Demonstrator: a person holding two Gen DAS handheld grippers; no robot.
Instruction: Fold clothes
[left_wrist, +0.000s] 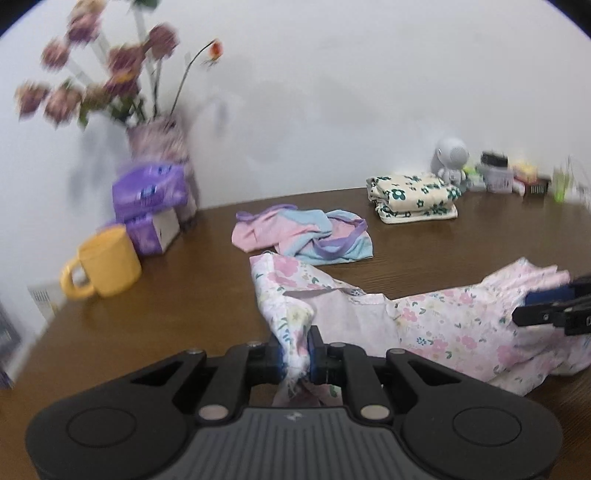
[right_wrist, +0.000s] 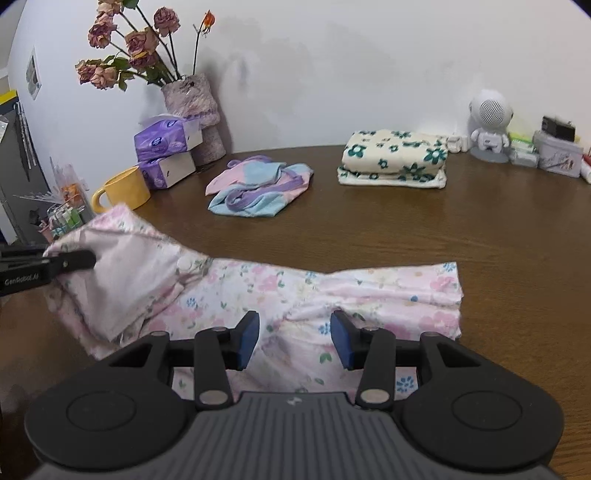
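Here, lying crumpled on the wooden table, in front of the pastel garment: pink floral garment. Pinching its raised edge tight: left gripper. Hovering over its middle, jaws half apart, gripping nothing: right gripper.

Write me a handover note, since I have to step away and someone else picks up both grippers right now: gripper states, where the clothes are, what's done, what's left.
Left gripper: shut on one end of the pink floral garment, lifting that end off the table.
Right gripper: open, jaws apart over the garment's middle, gripping nothing.
Done: the cream and green floral piece lies folded at the back of the table.
Left: the pink floral garment is spread and bunched, not yet folded. The pink, blue and purple garment lies crumpled behind it, untouched.
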